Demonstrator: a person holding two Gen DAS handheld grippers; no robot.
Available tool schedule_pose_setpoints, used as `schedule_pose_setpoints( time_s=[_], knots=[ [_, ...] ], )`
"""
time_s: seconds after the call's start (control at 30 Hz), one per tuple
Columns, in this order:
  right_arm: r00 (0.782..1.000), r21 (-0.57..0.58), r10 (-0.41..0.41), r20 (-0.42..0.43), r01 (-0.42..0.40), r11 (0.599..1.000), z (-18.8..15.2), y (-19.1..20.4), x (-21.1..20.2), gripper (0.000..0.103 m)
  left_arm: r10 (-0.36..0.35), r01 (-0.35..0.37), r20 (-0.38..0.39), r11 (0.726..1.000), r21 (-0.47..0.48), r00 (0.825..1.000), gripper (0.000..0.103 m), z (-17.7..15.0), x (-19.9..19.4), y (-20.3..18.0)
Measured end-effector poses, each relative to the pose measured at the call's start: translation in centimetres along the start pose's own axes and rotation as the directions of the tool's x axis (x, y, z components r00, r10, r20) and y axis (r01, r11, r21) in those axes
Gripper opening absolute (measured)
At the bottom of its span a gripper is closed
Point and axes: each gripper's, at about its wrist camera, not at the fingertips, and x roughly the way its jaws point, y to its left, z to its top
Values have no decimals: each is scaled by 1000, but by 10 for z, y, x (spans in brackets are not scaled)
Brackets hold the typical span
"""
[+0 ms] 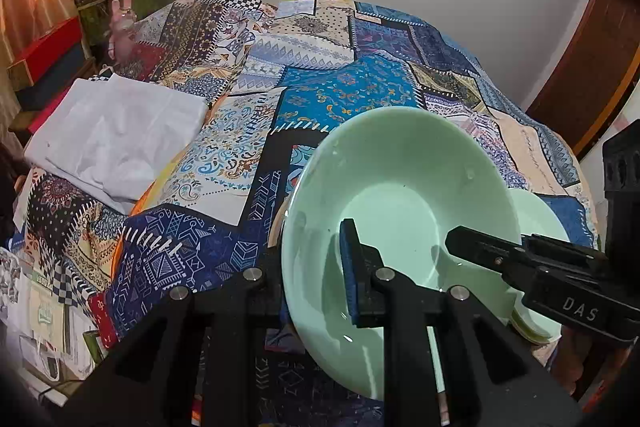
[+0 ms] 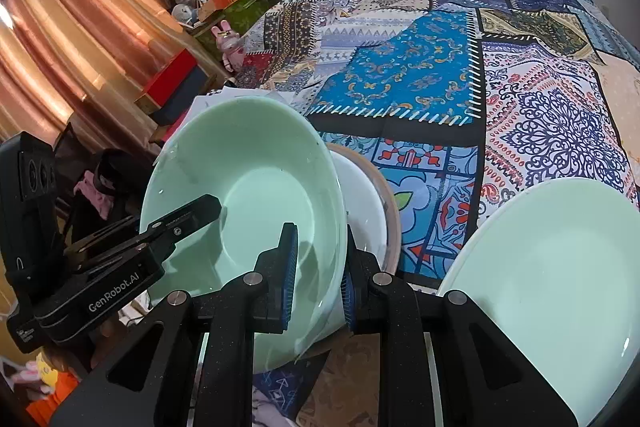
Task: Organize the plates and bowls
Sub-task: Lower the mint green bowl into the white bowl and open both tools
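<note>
A mint-green bowl (image 1: 404, 183) (image 2: 248, 179) is held tilted above the patchwork bedspread. My left gripper (image 1: 316, 267) pinches its left rim, with one blue pad inside the bowl. My right gripper (image 2: 320, 279) pinches the opposite rim, a blue pad on each side of the wall. Each gripper shows in the other's view, reaching into the bowl. A mint-green plate (image 2: 560, 287) (image 1: 536, 219) lies to the right. A white bowl (image 2: 360, 195) in a wooden-rimmed dish (image 2: 394, 227) sits right behind the held bowl.
The patchwork bedspread (image 1: 344, 91) covers the surface. A folded white cloth (image 1: 116, 131) lies at the left. Boxes, a pink rabbit toy (image 2: 230, 43) and clutter stand at the far left by a curtain. A wooden door (image 1: 592, 67) is at the right.
</note>
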Motion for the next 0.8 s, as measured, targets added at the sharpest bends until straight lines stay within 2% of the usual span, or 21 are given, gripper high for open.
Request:
schedule_pose_setpoints(
  time_s=[0.23,0.4,0.43,0.8],
  knots=[
    [1000,16,-5,-10,5,1000,0,-6,3,18,-6,6,-22,1000,-9,1000,20,4,13,1],
    [1000,13,-16,-12,17,1000,-1,-8,4,18,-36,35,-27,999,-36,999,20,7,15,7],
    [1000,16,-8,-14,8,1000,-1,-8,3,20,-36,35,-27,999,-36,999,20,6,16,7],
    [998,-30,-64,4,64,998,1,-5,0,21,27,-27,-4,999,36,1000,20,-1,16,-3]
  ],
)
